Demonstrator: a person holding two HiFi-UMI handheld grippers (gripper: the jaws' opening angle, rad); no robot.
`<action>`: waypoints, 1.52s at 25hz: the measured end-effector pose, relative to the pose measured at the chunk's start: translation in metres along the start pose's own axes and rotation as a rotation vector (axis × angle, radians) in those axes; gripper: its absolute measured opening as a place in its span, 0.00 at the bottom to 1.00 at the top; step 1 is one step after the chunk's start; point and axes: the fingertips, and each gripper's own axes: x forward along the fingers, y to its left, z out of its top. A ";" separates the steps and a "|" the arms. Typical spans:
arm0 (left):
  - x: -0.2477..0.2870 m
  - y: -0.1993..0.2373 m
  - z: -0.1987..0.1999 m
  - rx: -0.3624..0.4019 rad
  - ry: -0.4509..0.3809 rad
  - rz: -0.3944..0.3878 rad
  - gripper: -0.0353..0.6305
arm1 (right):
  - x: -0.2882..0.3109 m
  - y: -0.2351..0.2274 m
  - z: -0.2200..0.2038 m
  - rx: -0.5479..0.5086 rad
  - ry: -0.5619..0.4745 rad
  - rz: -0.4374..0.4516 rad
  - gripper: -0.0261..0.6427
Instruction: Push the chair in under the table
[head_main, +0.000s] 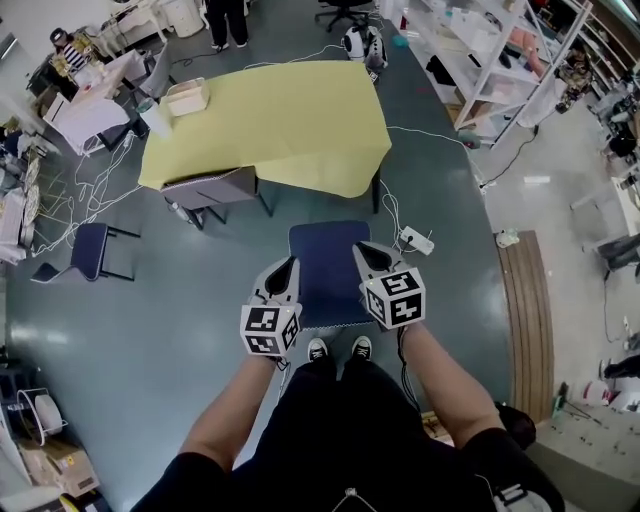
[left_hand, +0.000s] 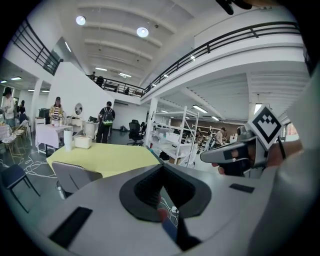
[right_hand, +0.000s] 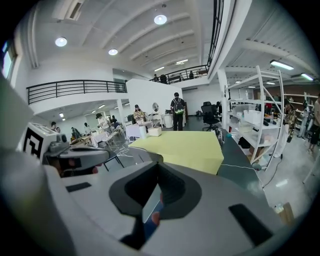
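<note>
The left claw (head_main: 284, 268) and right claw (head_main: 373, 256) are shut tight, holding nothing, over the chair (head_main: 328, 270); it stands near the table (head_main: 290, 120), not under; next, push it in.

Glossy dark floor (head_main: 150, 340), white shelving (head_main: 470, 40) to the right, a railed balcony (right_hand: 75, 87) under round ceiling lights (right_hand: 160, 19).

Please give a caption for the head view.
Left gripper and right gripper, shut, beside a blue chair short of the yellow table.
</note>
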 end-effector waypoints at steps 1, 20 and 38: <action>0.001 0.001 -0.004 0.000 0.007 0.005 0.07 | 0.003 0.000 -0.004 -0.003 0.009 0.009 0.06; 0.026 -0.012 -0.167 0.026 0.268 -0.049 0.07 | 0.046 -0.008 -0.171 -0.041 0.293 0.076 0.06; 0.009 -0.061 -0.331 0.413 0.669 -0.438 0.38 | 0.050 0.034 -0.323 -0.376 0.677 0.393 0.32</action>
